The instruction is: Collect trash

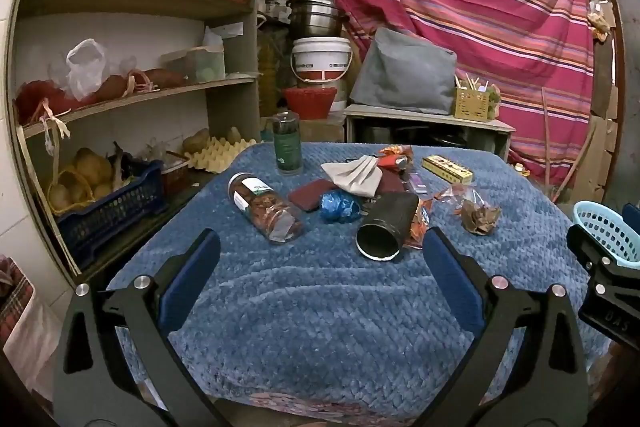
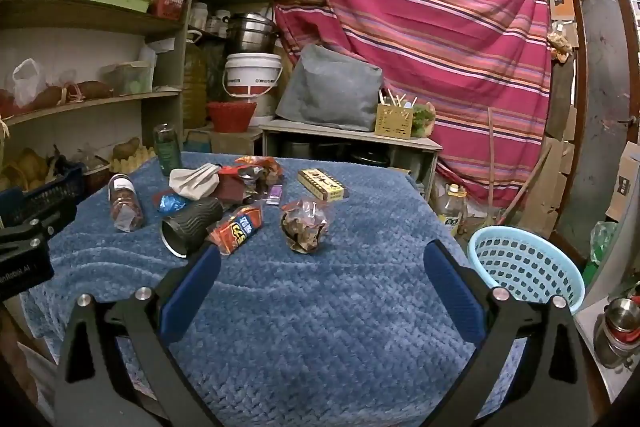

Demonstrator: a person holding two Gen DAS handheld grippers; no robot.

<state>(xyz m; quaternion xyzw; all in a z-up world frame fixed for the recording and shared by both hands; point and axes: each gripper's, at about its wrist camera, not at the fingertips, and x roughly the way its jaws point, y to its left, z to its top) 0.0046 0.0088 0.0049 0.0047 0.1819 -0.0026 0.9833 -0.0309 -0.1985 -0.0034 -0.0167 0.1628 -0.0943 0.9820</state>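
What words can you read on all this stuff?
"nRobot.AI": partial print on the left gripper body, seen from the right wrist view.
Orange snack wrapper: big stylised letters, not readable.
Lying jar, upright green bottle, white bucket, yellow box: labels too small or blurred.

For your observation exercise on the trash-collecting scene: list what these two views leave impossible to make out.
- Light blue basket: its floor is hidden by its own wall in the right wrist view; the frame edge cuts it in the left wrist view.
- Black cup: its inside is too dark to see.
- Items beneath the beige cloth: covered by it.
- Yellow box print: too small.
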